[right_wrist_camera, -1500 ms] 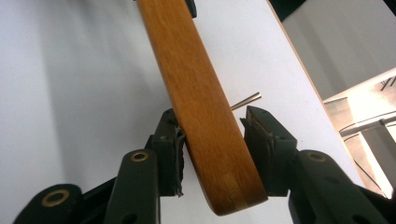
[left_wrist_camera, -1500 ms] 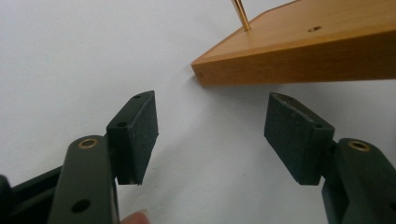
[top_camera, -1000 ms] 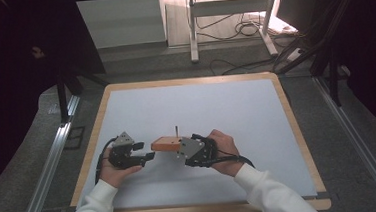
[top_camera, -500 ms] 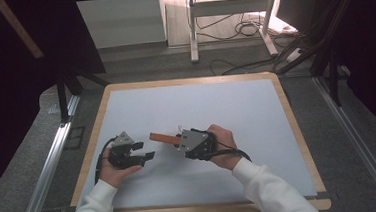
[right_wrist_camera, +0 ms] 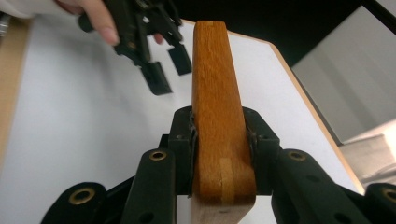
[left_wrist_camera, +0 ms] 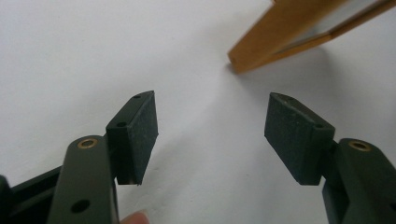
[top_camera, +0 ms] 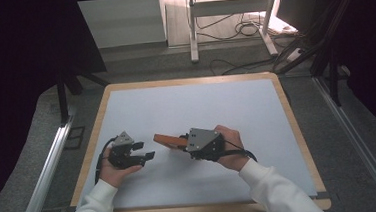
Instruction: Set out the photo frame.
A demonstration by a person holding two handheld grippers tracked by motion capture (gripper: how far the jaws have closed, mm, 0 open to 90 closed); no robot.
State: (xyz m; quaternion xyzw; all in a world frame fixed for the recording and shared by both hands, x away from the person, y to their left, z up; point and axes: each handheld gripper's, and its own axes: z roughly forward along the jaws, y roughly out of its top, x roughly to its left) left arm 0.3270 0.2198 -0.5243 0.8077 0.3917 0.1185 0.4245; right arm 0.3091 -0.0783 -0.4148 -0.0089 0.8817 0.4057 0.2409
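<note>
A: High view first: where is the wooden block (top_camera: 169,140)?

B: It is held off the white surface (top_camera: 186,106) near the front middle, clamped in the right gripper (top_camera: 182,142), and it sticks out leftward toward the other hand.

A: Is that grip firm?

B: In the right gripper view both pads (right_wrist_camera: 185,140) press on the two long sides of the wooden block (right_wrist_camera: 217,107), which runs straight away from the camera. The jaws have just been closing a little, with the block between them.

A: And the left gripper (top_camera: 146,150)?

B: It sits just to the left of the block's free end, apart from it. In the left gripper view its jaws stand wide with only white surface (left_wrist_camera: 93,56) between them, and the block's end (left_wrist_camera: 261,46) hangs beyond, up and to the right.

A: Touching anything?

B: Nothing between the pads (left_wrist_camera: 142,130); whether the left gripper rests on the surface I cannot tell.
</note>
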